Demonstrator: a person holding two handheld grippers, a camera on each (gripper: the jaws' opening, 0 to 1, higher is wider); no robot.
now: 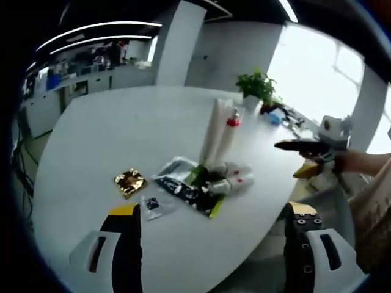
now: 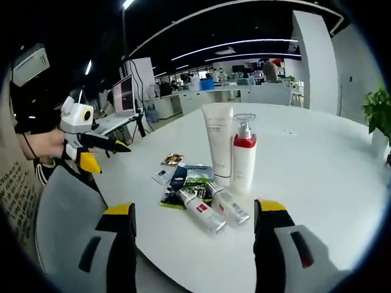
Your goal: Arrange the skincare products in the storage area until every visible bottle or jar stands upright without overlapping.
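Hovering over the near edge of a white table (image 2: 317,165), the right gripper (image 2: 194,244) has its yellow-tipped jaws spread wide with nothing between them. Just beyond them in the right gripper view, two small bottles (image 2: 214,206) lie on their sides, side by side, their long axes running from the caps nearest the camera back toward the far left, where their ends rest on the flat sachets (image 2: 186,180). Directly behind them stand a white tube (image 2: 218,143), upright on its cap with the broad crimped end at the top, and a white pump bottle (image 2: 244,154) with a red collar, also upright and just beside the tube on its right. A gold packet (image 2: 173,159) lies flat at the far-left edge of the sachets. In the left gripper view, the left gripper (image 1: 211,256) is likewise parted and holding nothing above the table edge, with the gold packet nearest, then the sachets and lying bottles, then the standing tube and pump bottle. Each gripper also shows in the other's view, held in a person's hand (image 2: 46,143) off the table's side, but there I cannot tell how its jaws stand. A potted plant (image 1: 258,88) stands at the table's far edge.
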